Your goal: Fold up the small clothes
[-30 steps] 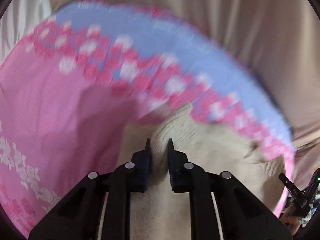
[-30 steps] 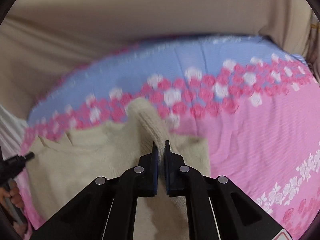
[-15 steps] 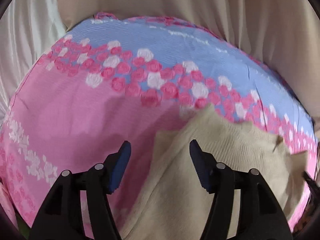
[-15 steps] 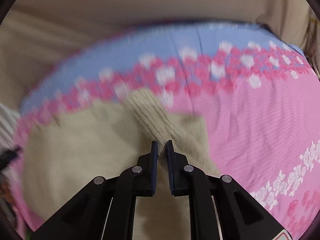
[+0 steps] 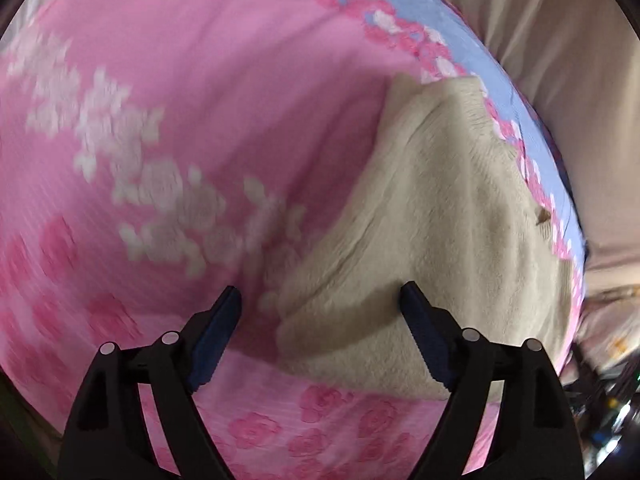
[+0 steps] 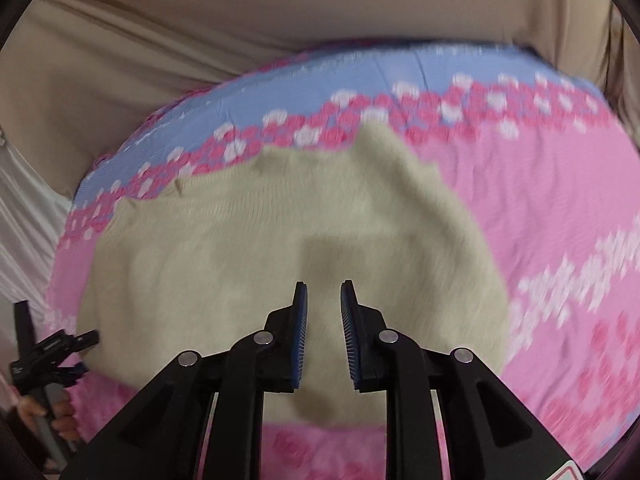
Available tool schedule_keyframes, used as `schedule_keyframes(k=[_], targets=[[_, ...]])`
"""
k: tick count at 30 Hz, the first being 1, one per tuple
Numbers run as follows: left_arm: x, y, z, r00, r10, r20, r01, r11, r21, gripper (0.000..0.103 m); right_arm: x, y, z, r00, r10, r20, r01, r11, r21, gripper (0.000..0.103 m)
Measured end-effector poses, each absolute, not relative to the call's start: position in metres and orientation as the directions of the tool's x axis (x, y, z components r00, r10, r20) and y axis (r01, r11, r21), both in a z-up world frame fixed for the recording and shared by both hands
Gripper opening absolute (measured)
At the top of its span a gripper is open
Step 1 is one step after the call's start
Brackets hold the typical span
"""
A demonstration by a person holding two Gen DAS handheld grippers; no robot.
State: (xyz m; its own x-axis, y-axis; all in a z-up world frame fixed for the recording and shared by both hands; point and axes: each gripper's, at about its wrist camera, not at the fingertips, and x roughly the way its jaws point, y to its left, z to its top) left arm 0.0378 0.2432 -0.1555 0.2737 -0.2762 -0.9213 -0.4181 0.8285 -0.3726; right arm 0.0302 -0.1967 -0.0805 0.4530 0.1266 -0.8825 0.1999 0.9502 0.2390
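Note:
A small cream knitted garment lies flat on a pink and blue flowered sheet. In the left wrist view the garment lies to the right, with a folded lower corner between my fingers. My left gripper is wide open and empty above that corner. My right gripper is open a little and empty above the middle of the garment. The left gripper also shows at the lower left of the right wrist view, held by a hand.
The flowered sheet covers the bed. Beige cloth hangs behind the bed's far edge, and white cloth hangs at the left. Dark clutter lies past the sheet's edge at the right.
My right gripper has let go of the garment's sleeve and opened. My left gripper, which opened half a second ago, has swung toward the garment's lower corner. The garment now lies flat.

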Motion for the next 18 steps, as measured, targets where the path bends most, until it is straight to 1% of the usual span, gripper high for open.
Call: schedule_keyframes(k=[2,4,6,8,9,10,11,12,13,15,17,18], targets=[[0.036,0.241,-0.156,0.297,-0.272,-0.915,-0.436,0.814,-0.384,0.084,0.018,-0.191,-0.088,0.426,0.16,-0.891,0.215,0.938,0.271,0.019],[0.037,0.238,-0.158,0.298,-0.271,-0.915,-0.44,0.812,-0.384,0.086,0.01,-0.185,-0.091,0.411,0.166,-0.897,0.213,0.939,0.271,0.019],[0.038,0.236,-0.158,0.299,-0.27,-0.915,-0.444,0.81,-0.384,0.086,0.004,-0.179,-0.094,0.401,0.154,-0.903,0.205,0.946,0.253,0.021],[0.039,0.235,-0.159,0.306,-0.271,-0.912,-0.451,0.802,-0.39,0.082,0.002,-0.178,-0.099,0.394,0.147,-0.908,0.21,0.947,0.244,0.026],[0.038,0.237,-0.158,0.31,-0.268,-0.912,-0.463,0.796,-0.391,0.078,0.001,-0.179,-0.102,0.388,0.139,-0.911,0.218,0.946,0.238,0.026],[0.037,0.24,-0.158,0.321,-0.277,-0.906,-0.469,0.784,-0.406,0.064,0.0,-0.181,-0.109,0.369,0.128,-0.921,0.234,0.946,0.225,0.026],[0.035,0.241,-0.158,0.334,-0.304,-0.892,-0.47,0.766,-0.437,0.054,0.0,-0.183,-0.113,0.353,0.122,-0.928,0.243,0.946,0.217,0.026],[0.034,0.245,-0.158,0.345,-0.349,-0.871,-0.466,0.742,-0.482,0.033,0.0,-0.185,-0.118,0.338,0.122,-0.933,0.25,0.944,0.214,0.026],[0.033,0.246,-0.157,0.36,-0.366,-0.858,-0.478,0.717,-0.507,0.019,-0.001,-0.185,-0.12,0.332,0.127,-0.935,0.252,0.943,0.218,0.026],[0.035,0.242,-0.144,0.378,-0.34,-0.861,-0.455,0.742,-0.493,0.013,-0.004,-0.188,-0.119,0.336,0.132,-0.932,0.256,0.94,0.226,0.026],[0.039,0.224,-0.111,0.433,-0.309,-0.847,-0.351,0.807,-0.475,0.011,-0.006,-0.191,-0.113,0.348,0.133,-0.928,0.261,0.937,0.232,0.026],[0.042,0.21,-0.088,0.469,-0.326,-0.821,-0.277,0.828,-0.487,0.011,-0.007,-0.194,-0.111,0.354,0.132,-0.926,0.263,0.936,0.234,0.026]])
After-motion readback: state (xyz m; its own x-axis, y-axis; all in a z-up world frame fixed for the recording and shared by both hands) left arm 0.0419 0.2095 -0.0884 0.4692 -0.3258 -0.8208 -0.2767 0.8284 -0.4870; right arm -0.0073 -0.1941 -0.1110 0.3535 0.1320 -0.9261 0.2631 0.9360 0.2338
